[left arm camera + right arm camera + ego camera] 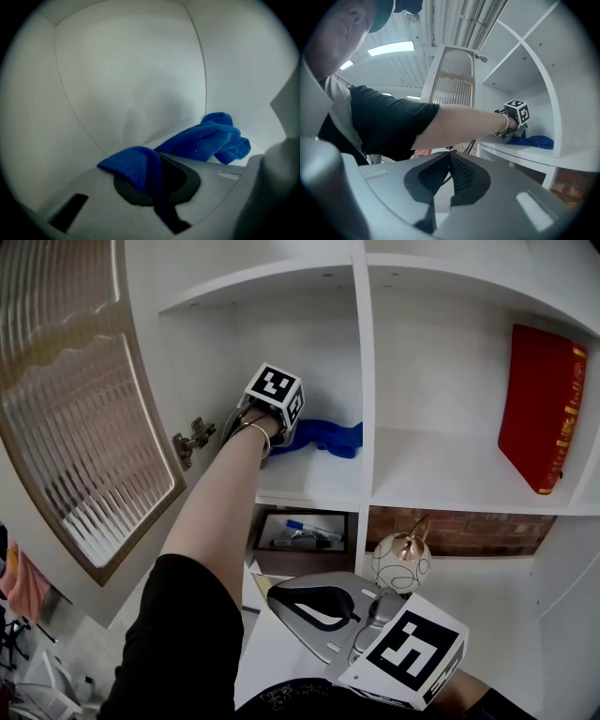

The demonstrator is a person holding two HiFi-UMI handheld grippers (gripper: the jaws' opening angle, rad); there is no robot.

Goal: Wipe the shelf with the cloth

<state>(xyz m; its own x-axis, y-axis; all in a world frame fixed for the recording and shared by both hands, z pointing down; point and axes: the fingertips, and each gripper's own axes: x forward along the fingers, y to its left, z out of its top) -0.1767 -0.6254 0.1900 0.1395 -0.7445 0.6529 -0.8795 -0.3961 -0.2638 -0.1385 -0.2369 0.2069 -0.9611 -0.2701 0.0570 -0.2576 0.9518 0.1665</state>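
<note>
A blue cloth point(323, 437) lies bunched on the white shelf point(309, 486) in the left compartment, against the divider. My left gripper point(281, 439) reaches into that compartment and is shut on one end of the cloth. In the left gripper view, a fold of the cloth point(140, 166) is pinched between the jaws of my left gripper point(157, 183), and the rest trails off right toward the back wall. My right gripper point(281, 596) hangs low in front of the cabinet, shut with nothing in it. In the right gripper view, the right gripper point(451, 161) points at the person's arm and the shelf point(520, 152).
A ribbed-glass cabinet door point(75, 418) stands swung open at the left, its hinge point(192, 439) beside my left gripper. A red book point(542, 404) leans in the right compartment. Below are a box of pens point(305, 532) and a round ornament point(401, 562).
</note>
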